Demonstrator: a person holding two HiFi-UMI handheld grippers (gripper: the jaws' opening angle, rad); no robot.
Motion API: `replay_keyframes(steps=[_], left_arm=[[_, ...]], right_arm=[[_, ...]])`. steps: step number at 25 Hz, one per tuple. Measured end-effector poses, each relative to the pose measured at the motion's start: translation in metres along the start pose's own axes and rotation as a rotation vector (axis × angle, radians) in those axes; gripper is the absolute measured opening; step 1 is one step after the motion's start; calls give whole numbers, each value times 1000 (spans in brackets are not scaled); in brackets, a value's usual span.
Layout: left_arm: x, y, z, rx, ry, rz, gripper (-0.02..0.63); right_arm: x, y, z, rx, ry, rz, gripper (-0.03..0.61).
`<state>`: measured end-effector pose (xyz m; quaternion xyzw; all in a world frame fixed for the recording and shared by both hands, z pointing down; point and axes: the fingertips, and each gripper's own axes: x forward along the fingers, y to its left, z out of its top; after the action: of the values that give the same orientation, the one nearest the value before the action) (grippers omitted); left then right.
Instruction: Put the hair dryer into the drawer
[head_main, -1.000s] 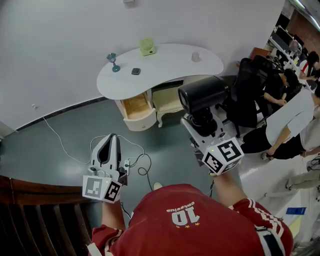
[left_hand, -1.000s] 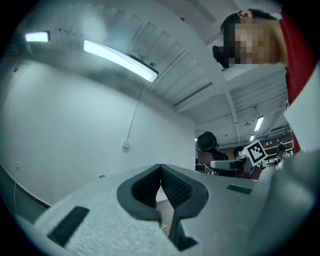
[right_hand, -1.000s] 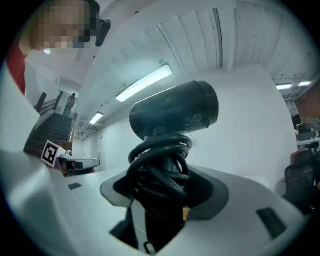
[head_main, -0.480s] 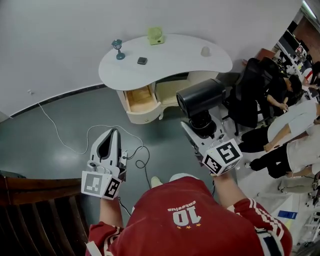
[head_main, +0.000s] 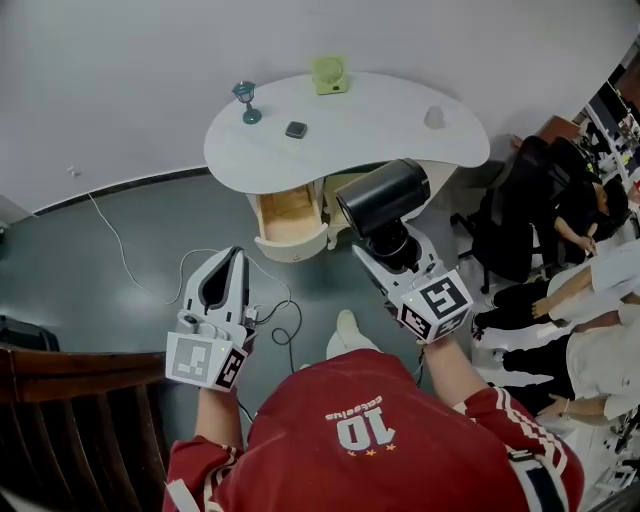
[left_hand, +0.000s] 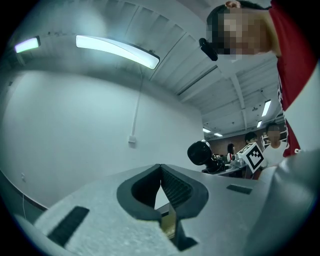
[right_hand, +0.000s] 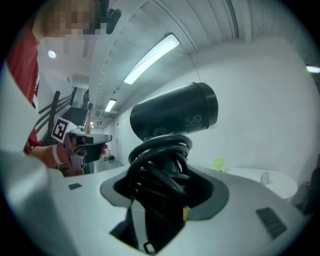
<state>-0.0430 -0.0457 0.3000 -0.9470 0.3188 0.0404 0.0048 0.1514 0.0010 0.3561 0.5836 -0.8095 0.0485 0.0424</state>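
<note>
Drawer nearer now; right gripper pinches hair dryer handle; left gripper closed, empty.

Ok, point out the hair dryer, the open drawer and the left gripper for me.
hair dryer (head_main: 383, 196), head view, on the black barrel.
drawer (head_main: 290, 216), head view, on its bare wooden bottom.
left gripper (head_main: 237, 255), head view, at its closed fingertips.
</note>
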Motion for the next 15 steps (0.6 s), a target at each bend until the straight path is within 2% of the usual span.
replay_keyframes(steps=[4,7,10,15], left_arm=[[47,-7,7,30,11,23,0],[68,-8,4,21,31,52,0],[81,0,-4,-2,48,86,0],[80,24,-28,-24,80,117,0]], right_arm=[[30,-38,-8,1,44,83,262],[46,-52,-25,11,84,157,261],[69,-62,-47,9,143,235,261],[105,-62,-90,-23,250,292,261]])
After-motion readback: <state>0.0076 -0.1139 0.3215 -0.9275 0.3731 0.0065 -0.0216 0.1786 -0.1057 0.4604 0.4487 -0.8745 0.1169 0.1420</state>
